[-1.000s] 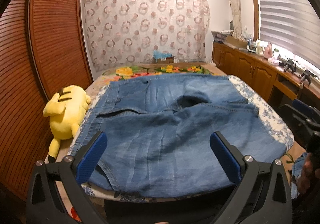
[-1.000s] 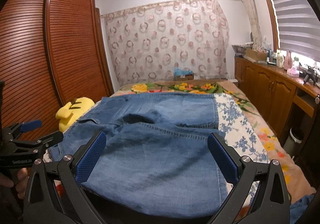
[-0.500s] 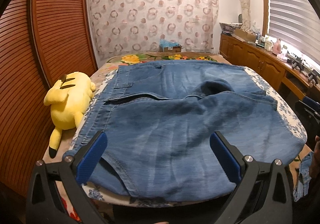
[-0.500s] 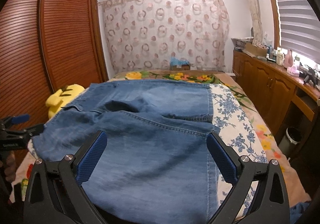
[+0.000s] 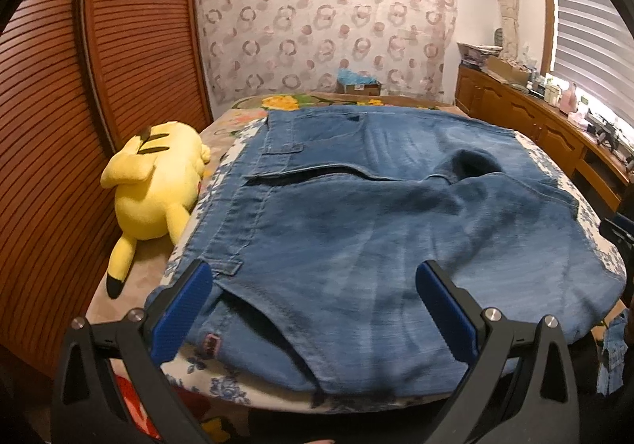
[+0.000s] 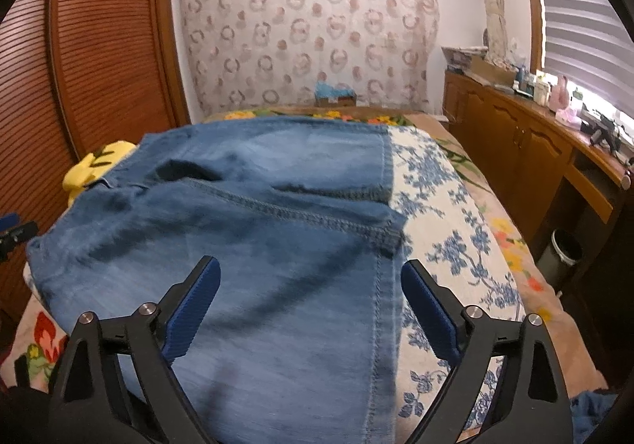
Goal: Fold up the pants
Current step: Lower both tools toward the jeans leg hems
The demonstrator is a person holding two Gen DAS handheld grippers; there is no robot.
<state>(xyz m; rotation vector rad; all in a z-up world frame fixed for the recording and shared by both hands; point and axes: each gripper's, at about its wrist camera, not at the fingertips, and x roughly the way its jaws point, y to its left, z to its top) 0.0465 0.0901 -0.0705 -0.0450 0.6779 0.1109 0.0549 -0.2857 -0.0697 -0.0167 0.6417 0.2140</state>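
Both grippers have come down closer to the pants, which lie spread flat on the bed, partly folded over themselves. Beside their left edge a yellow plush rests on the bed. Left gripper hangs wide open over the near hem, nothing between its pads. Right gripper, its jaws just closing slightly, is likewise open above the denim's side seam.

Right hand-held gripper: jaws standing wide, having just been closing slightly, nothing gripped, hovering over blue denim pants lying spread on floral bed. Yellow plush toy peeking beyond pants' far left edge. Wooden cabinets lining right wall.
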